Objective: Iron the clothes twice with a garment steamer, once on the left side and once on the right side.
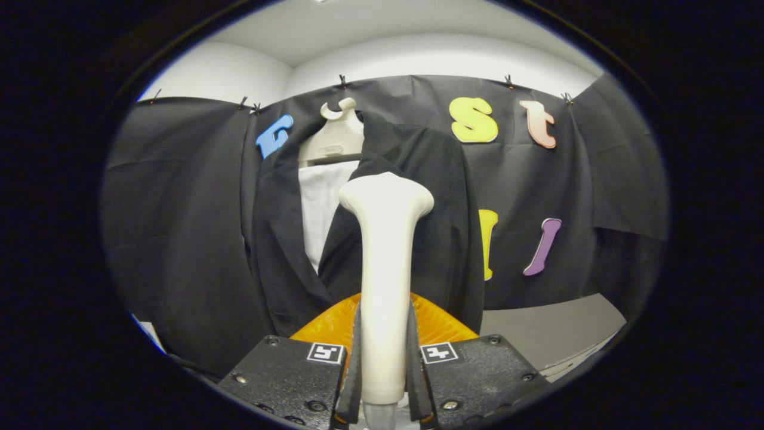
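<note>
Gripper view: jaws [385,382] are pinching the steamer [385,251] handle, standing upright between them
Jacket [412,239]: hanging just beyond the steamer head
Progress: steamer is facing the right side; finished passes cannot be judged

gripper view looks forward along the fingers [412,352], close to the jacket [418,179].

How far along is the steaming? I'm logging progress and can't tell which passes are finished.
Done: the gripper is shut on the steamer, both fingers pressing its handle. In hand: its head is raised in front of the black jacket on its hanger, near the lapel. Left: one frame cannot show whether either side's pass is complete.
</note>
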`<state>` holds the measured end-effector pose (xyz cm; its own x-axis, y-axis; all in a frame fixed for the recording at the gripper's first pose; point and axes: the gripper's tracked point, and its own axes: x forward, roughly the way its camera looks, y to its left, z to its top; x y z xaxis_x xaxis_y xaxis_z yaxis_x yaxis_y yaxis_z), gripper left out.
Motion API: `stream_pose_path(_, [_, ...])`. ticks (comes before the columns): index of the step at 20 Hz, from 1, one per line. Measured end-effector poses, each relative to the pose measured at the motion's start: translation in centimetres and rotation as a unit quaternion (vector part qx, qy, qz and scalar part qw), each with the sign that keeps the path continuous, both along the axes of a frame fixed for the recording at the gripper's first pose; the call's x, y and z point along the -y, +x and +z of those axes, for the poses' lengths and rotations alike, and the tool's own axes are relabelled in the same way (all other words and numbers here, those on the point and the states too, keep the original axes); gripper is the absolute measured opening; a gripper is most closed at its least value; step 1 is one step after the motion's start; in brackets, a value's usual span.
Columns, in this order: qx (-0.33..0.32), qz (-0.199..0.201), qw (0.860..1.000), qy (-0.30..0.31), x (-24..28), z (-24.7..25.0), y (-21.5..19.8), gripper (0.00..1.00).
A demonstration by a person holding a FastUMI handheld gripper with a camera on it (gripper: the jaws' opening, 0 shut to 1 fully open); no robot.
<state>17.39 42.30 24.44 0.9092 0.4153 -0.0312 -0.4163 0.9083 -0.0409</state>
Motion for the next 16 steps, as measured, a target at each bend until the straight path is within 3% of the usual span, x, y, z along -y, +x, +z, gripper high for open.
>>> stream_pose_path(16, [-0.049, -0.003, 0.998, -0.033, 1.1, -7.7, -1.1, 0.34])
